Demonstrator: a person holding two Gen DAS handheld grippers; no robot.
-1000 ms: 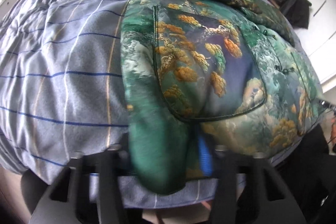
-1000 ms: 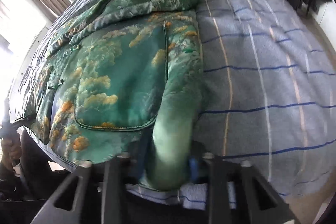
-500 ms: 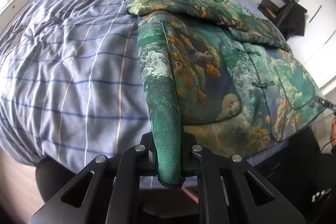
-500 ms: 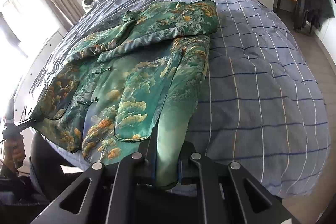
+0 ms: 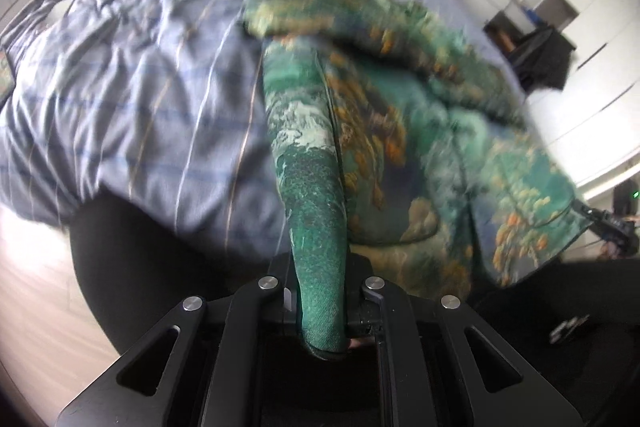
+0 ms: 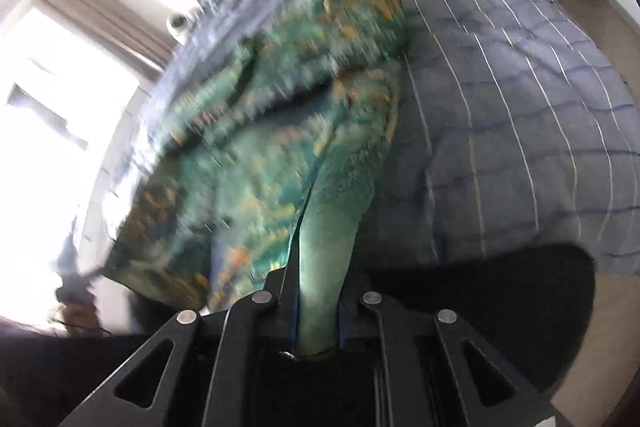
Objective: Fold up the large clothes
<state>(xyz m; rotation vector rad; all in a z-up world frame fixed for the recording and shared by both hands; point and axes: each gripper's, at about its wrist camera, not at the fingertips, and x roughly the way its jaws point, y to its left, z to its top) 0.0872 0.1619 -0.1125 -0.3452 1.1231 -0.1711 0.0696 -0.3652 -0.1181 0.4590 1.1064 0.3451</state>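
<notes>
Between both sets of jaws, left gripper (image 5: 320,301) and right gripper (image 6: 318,311), we pinched the green jacket (image 5: 400,131) hem; lifting evenly over the bed (image 5: 132,99) seemed best.

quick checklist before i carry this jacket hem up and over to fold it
1. Left tool shut on the jacket hem: ok.
2. Right tool shut on the opposite hem corner: ok.
3. Hem lifted off the bed: ok.
4. Sleeves folded in across the chest: ok.
5. Fabric between the tools free of sag: cannot tell, blurred.
6. Bed beyond the jacket free for the fold: ok.
</notes>
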